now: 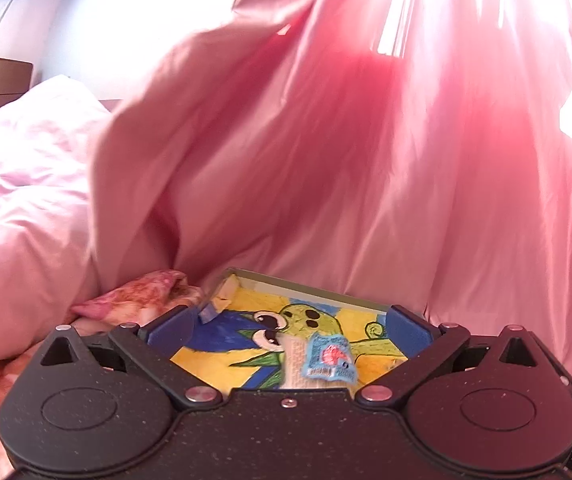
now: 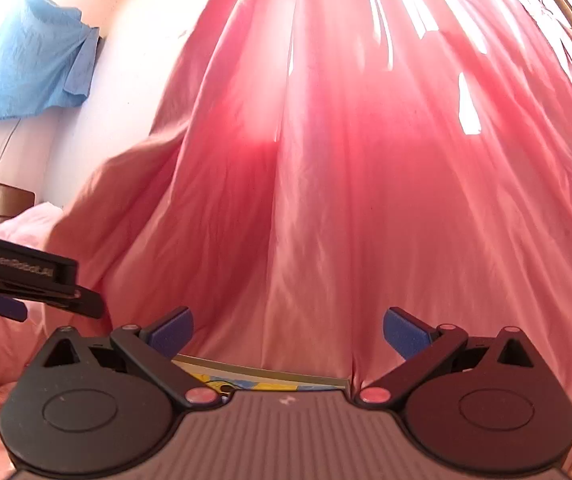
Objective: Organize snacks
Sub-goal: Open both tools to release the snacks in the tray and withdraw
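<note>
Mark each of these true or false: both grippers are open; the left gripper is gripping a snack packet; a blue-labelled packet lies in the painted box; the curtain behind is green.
1. Both grippers are open. True: the left gripper and right gripper stand wide with nothing between the pads.
2. The left gripper is gripping a snack packet. False: it holds nothing.
3. A blue-labelled packet lies in the painted box. True.
4. The curtain behind is green. False: the curtain is pink.
</note>
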The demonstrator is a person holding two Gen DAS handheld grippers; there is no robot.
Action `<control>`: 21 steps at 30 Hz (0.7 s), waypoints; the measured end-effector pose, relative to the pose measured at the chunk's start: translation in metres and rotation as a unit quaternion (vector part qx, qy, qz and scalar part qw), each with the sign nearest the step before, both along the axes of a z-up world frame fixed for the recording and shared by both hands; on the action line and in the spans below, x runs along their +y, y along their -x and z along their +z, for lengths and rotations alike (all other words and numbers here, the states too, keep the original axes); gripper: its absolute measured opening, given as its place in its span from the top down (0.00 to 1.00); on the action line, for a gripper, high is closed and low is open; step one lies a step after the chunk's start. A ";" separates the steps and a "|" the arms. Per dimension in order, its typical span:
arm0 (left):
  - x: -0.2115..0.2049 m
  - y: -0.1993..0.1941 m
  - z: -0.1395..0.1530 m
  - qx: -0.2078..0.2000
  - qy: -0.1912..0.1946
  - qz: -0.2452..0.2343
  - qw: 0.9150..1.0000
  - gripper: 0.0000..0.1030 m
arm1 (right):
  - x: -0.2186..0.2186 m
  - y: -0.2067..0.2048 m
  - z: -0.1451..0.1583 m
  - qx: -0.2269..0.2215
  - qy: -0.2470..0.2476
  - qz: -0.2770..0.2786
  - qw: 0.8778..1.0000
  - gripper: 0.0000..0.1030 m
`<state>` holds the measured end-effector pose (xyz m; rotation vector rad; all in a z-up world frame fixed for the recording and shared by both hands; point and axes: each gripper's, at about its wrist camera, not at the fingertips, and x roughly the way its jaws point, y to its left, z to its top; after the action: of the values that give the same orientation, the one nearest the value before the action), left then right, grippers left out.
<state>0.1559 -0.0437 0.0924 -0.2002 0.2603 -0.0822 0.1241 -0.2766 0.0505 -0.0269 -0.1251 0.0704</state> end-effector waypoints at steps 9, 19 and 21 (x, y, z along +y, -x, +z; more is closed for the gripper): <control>0.027 0.061 -0.020 -0.005 -0.016 0.002 1.000 0.01 | 0.004 0.048 -0.013 0.018 -0.001 -0.003 1.000 0.00; 0.044 0.105 -0.062 0.041 -0.050 -0.013 0.998 0.01 | 0.012 0.088 -0.032 0.066 0.000 0.008 0.998 0.00; 0.049 0.110 -0.071 0.056 -0.049 -0.013 0.997 0.01 | 0.014 0.094 -0.038 0.087 -0.001 0.016 0.996 0.00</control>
<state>0.0458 0.0050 0.0217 -0.1035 0.3787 -0.0833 0.0305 -0.2628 0.0121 -0.0176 0.0476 0.1039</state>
